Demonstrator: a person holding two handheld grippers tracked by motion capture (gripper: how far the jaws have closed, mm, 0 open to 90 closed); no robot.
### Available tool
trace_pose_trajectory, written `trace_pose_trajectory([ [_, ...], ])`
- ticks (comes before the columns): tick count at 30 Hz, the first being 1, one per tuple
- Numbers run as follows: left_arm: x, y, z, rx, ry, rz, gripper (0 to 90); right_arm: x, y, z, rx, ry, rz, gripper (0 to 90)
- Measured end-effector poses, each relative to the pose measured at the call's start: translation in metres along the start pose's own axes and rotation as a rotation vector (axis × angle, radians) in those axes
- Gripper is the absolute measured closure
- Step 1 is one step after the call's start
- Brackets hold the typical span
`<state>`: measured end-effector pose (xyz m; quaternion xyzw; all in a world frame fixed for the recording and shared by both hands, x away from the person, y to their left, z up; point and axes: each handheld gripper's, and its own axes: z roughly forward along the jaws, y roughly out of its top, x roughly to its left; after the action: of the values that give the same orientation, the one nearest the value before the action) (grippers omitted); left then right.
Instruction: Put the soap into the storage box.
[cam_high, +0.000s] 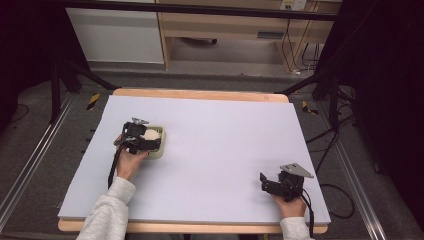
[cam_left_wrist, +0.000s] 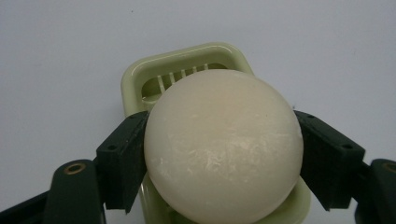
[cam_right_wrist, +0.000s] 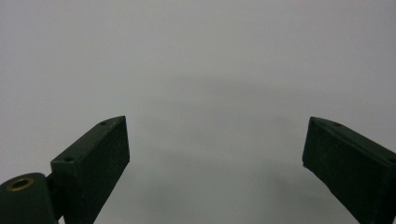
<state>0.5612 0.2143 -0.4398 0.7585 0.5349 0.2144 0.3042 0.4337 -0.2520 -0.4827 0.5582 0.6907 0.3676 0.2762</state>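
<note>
Left of centre in the high view, the left claw (cam_high: 150, 136) is clamped on a smooth white peeled egg (cam_left_wrist: 223, 144) just above the pale green plastic egg slicer (cam_left_wrist: 187, 70), apparently to seat it, while the right claw (cam_high: 266, 183), lower right, gapes empty over the pale surface (cam_high: 225, 135).

One peeled egg (cam_left_wrist: 223, 149), one pale green egg slicer (cam_left_wrist: 187, 65), two handheld grippers, left (cam_high: 150, 137) and right (cam_high: 267, 182), and one table (cam_high: 210, 145) under a single lavender mat (cam_high: 225, 165).
</note>
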Motion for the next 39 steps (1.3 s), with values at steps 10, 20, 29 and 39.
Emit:
trace_pose_trajectory([
  [10,-0.0006,-0.0020,0.0028,0.007,0.005,0.000,24.1,0.0001,0.0000,-0.0001,-0.001,0.000,0.000,7.8],
  [20,-0.0003,-0.0034,0.0050,0.016,0.007,0.007,24.0,0.0002,0.0000,0.0001,0.000,0.001,0.001,7.8],
  [29,-0.0009,-0.0040,0.0051,0.013,0.010,0.018,23.9,0.0005,0.0000,0.0005,0.003,0.003,0.000,7.8],
  [39,-0.0017,-0.0035,-0.0022,-0.022,0.010,0.020,20.6,0.0005,0.0000,0.0004,0.003,0.004,-0.001,7.8],
])
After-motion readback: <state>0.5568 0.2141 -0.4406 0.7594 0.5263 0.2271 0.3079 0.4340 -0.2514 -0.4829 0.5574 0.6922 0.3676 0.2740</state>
